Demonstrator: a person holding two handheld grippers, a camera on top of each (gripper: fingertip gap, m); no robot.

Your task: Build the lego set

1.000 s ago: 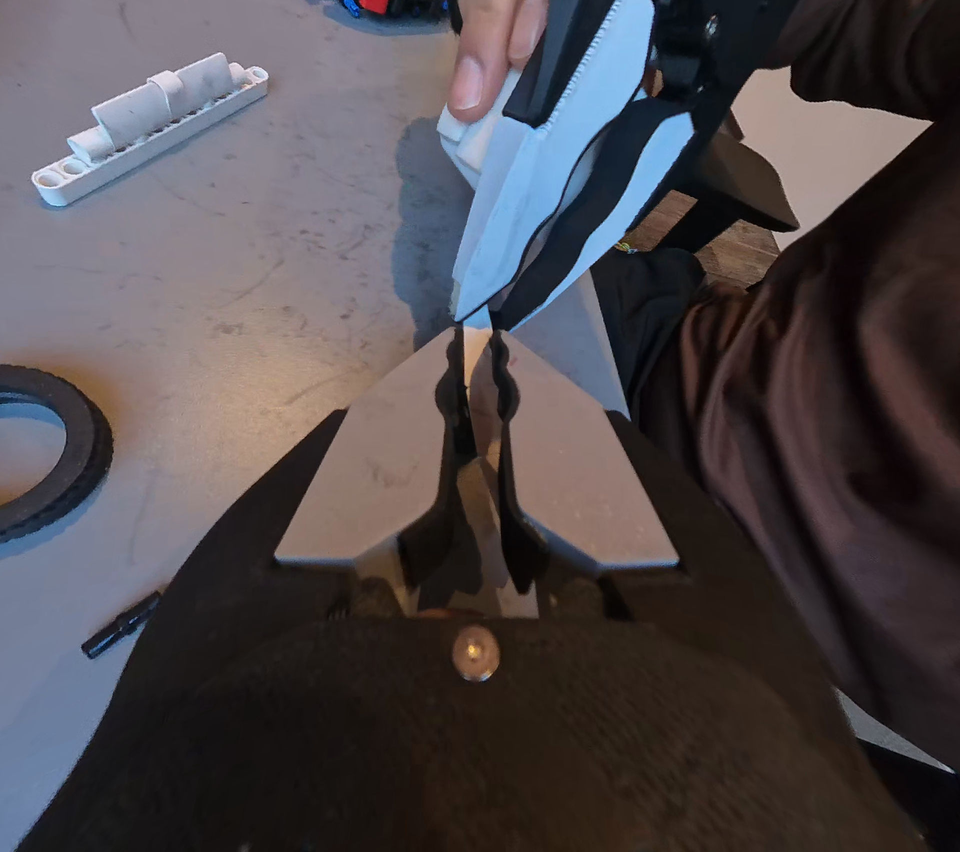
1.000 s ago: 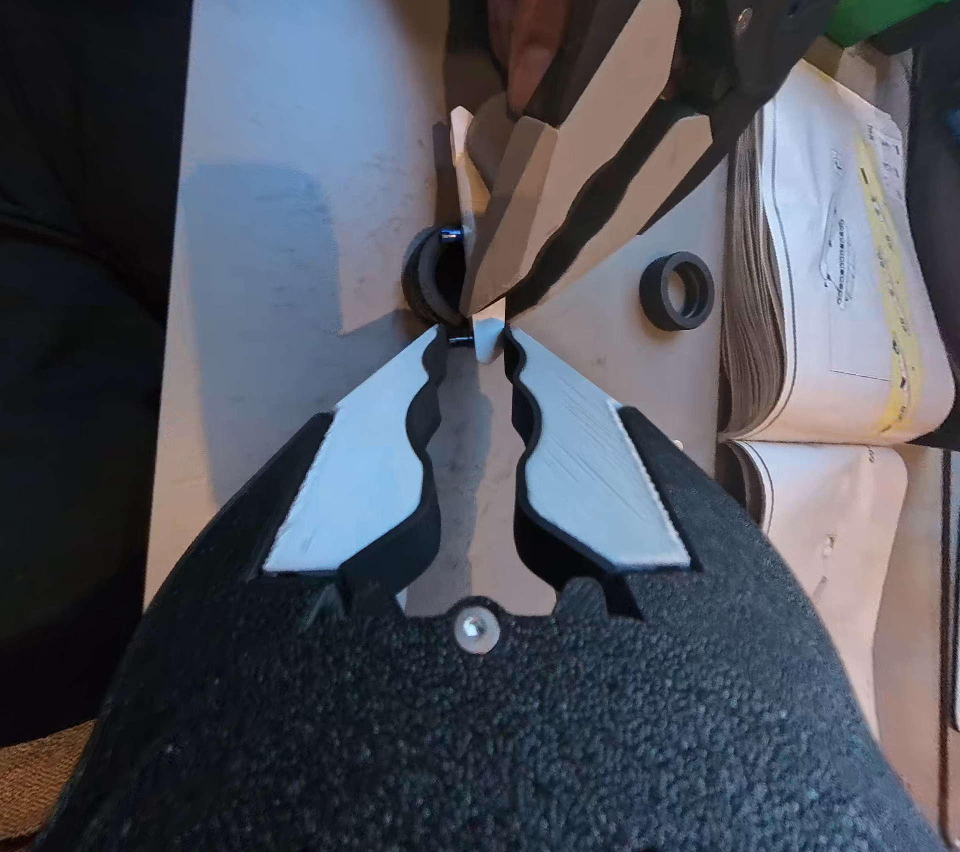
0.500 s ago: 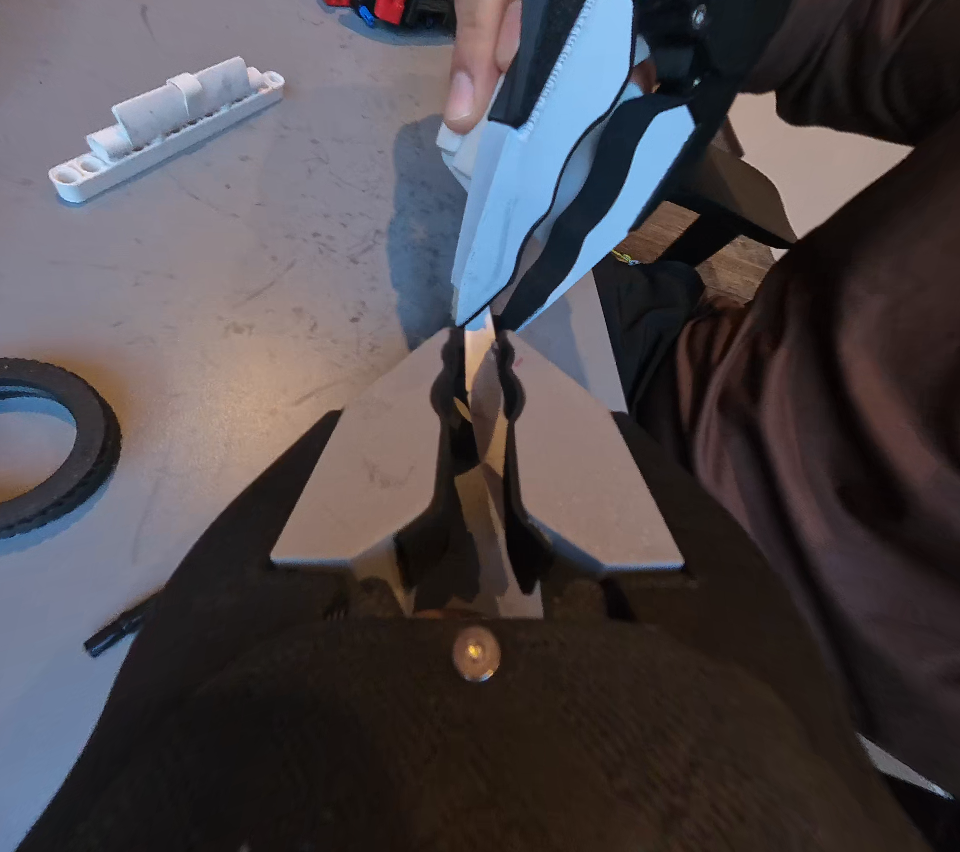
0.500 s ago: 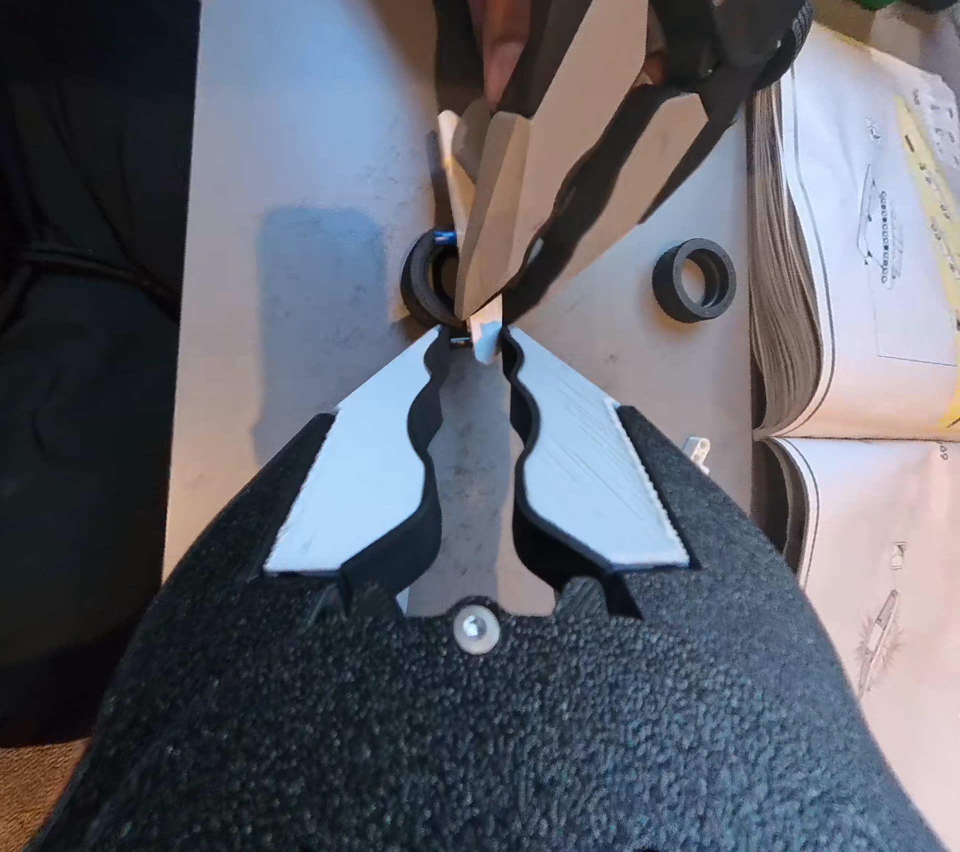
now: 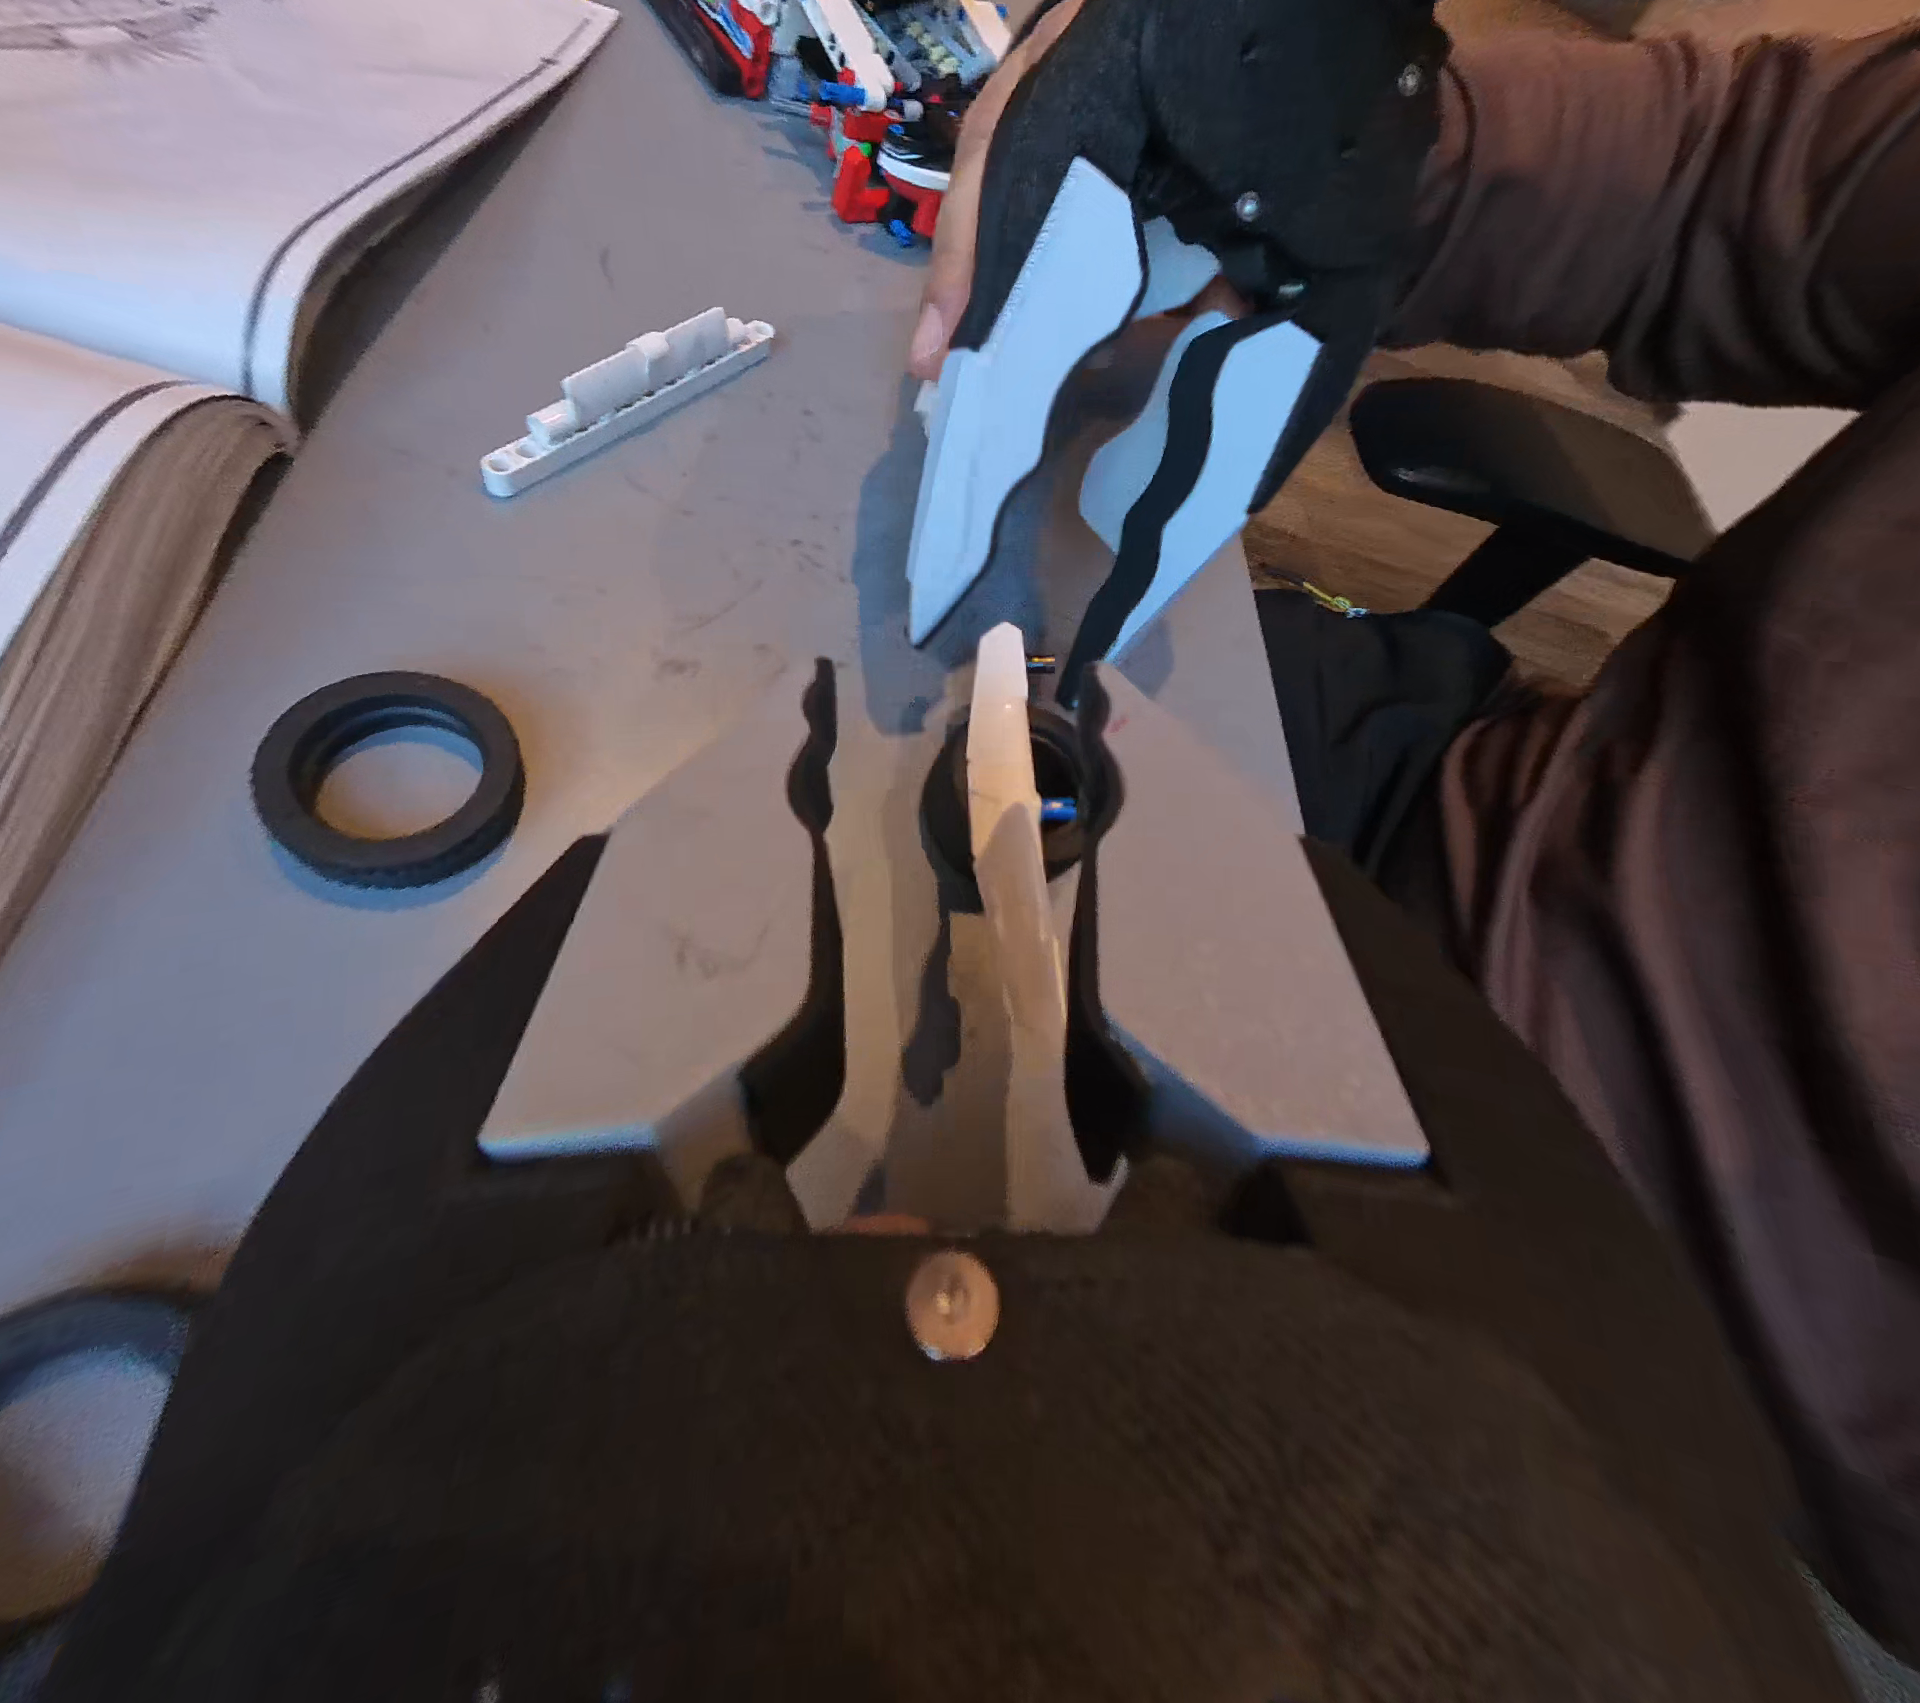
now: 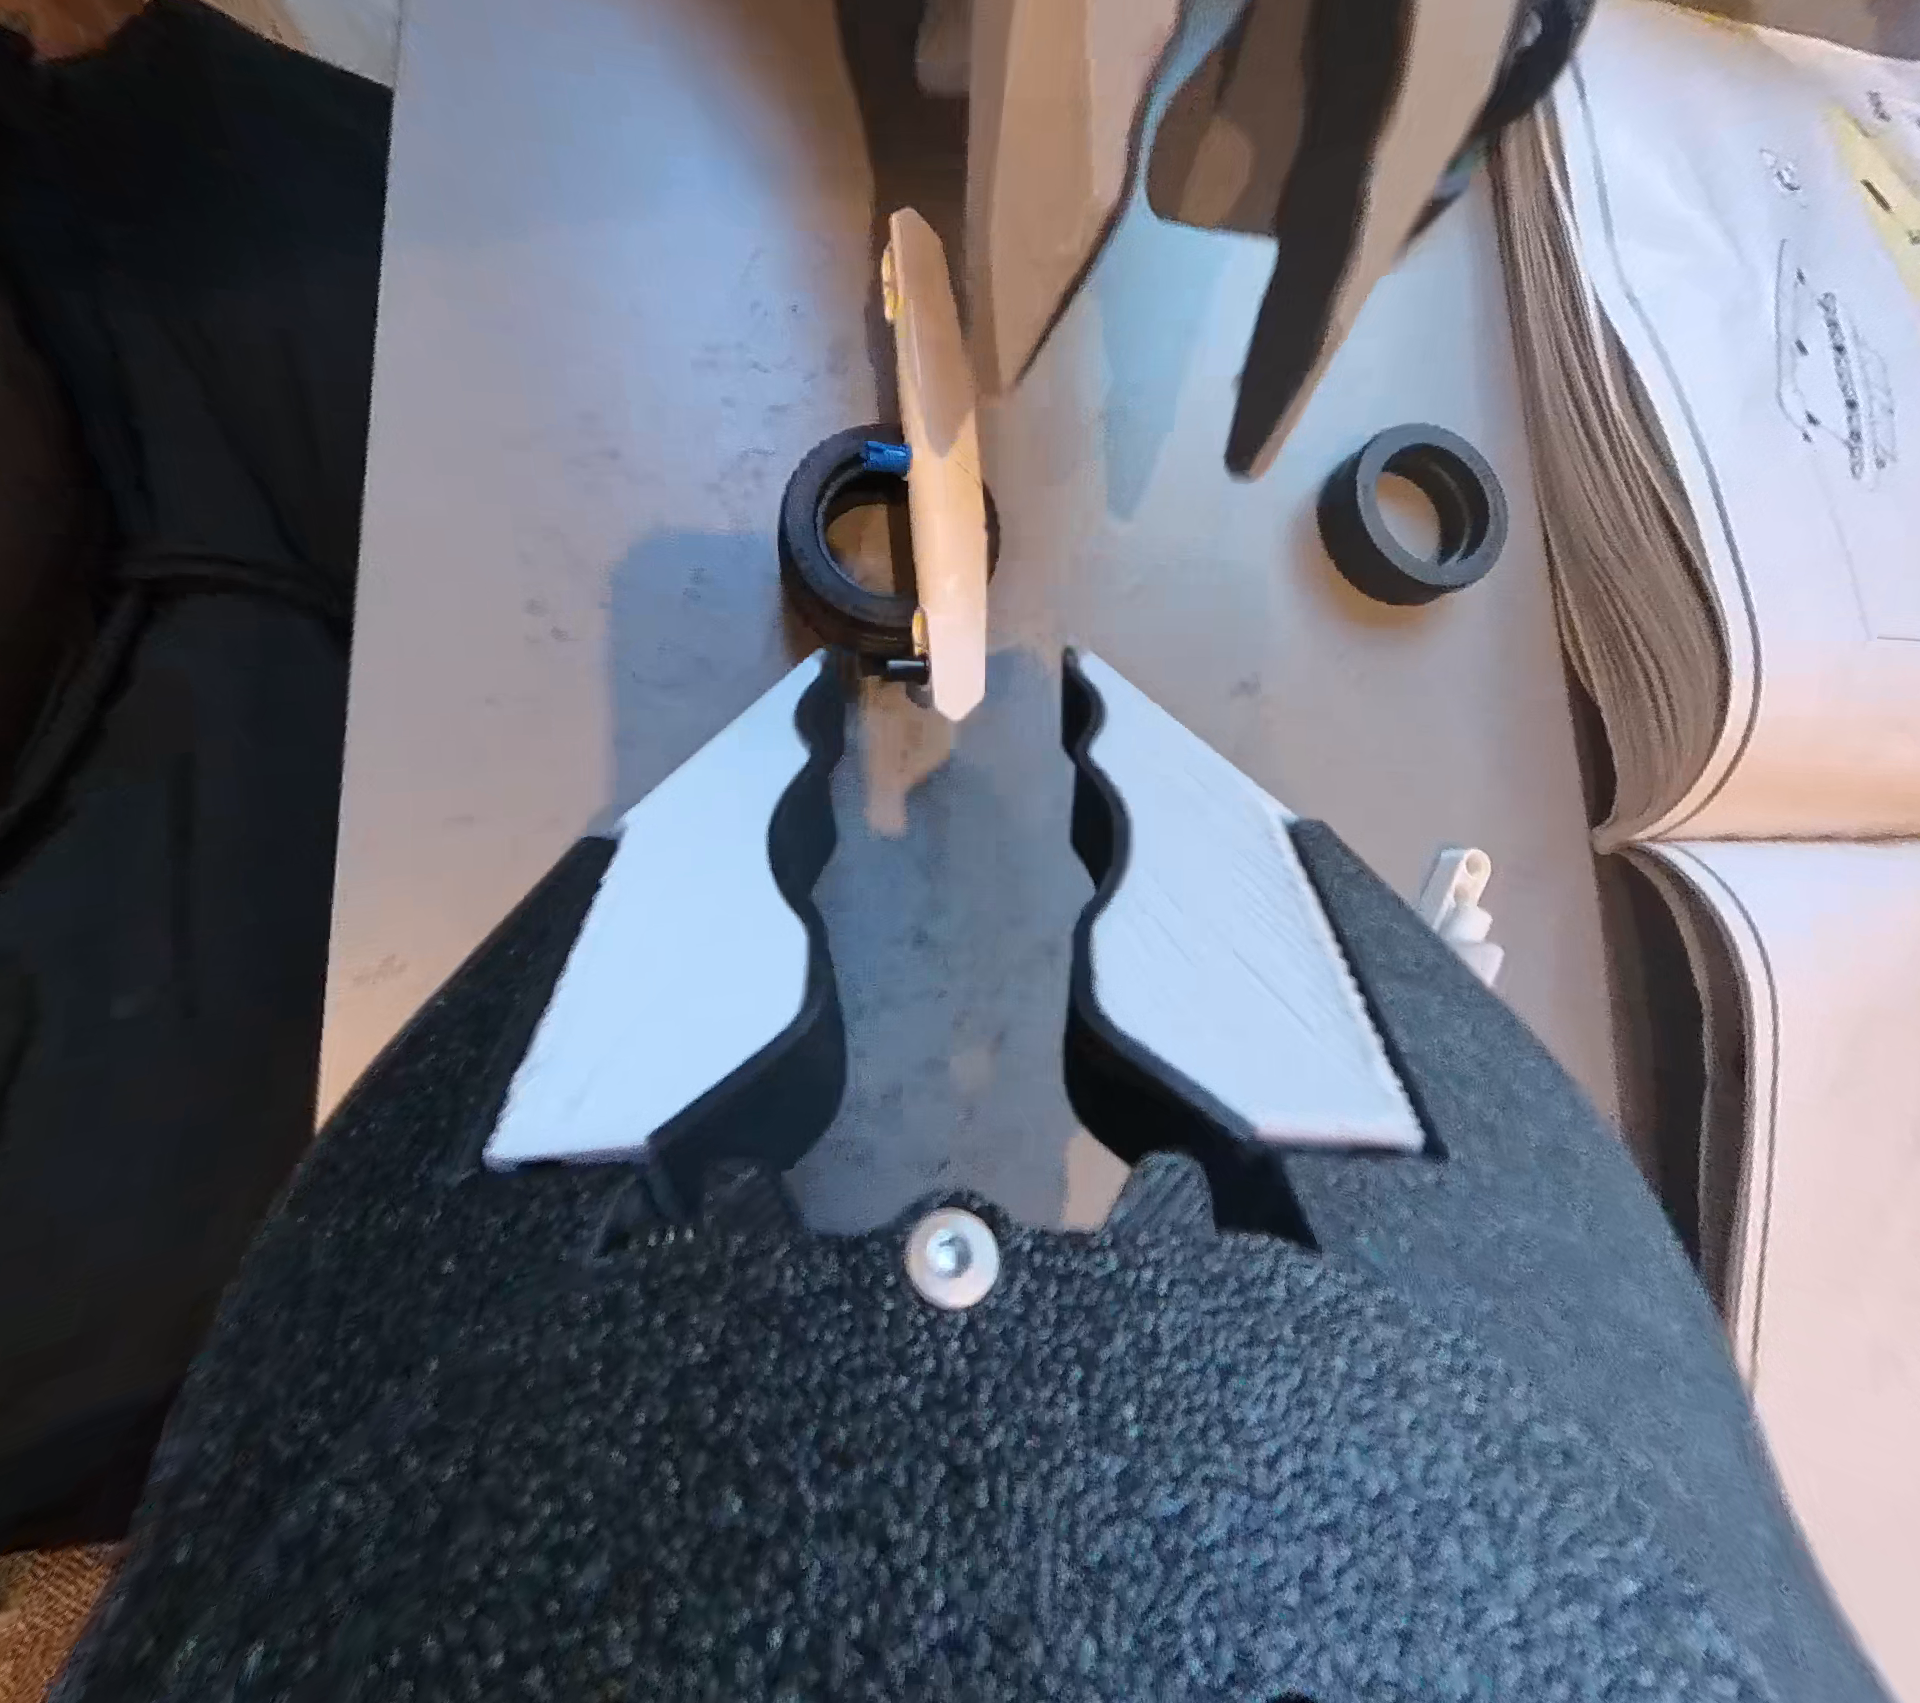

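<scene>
Now my left gripper (image 5: 956,677) and right gripper (image 6: 945,661) both gape wide; a smooth white panel (image 5: 997,822) touches one left finger, beside a ribbed black tyre (image 6: 821,552).

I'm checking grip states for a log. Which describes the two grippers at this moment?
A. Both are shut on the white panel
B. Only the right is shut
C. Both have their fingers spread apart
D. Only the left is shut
C: the left gripper and the right gripper each show a wide gap between their fingers, and the white panel stands between them with neither pair closed on it.
</scene>
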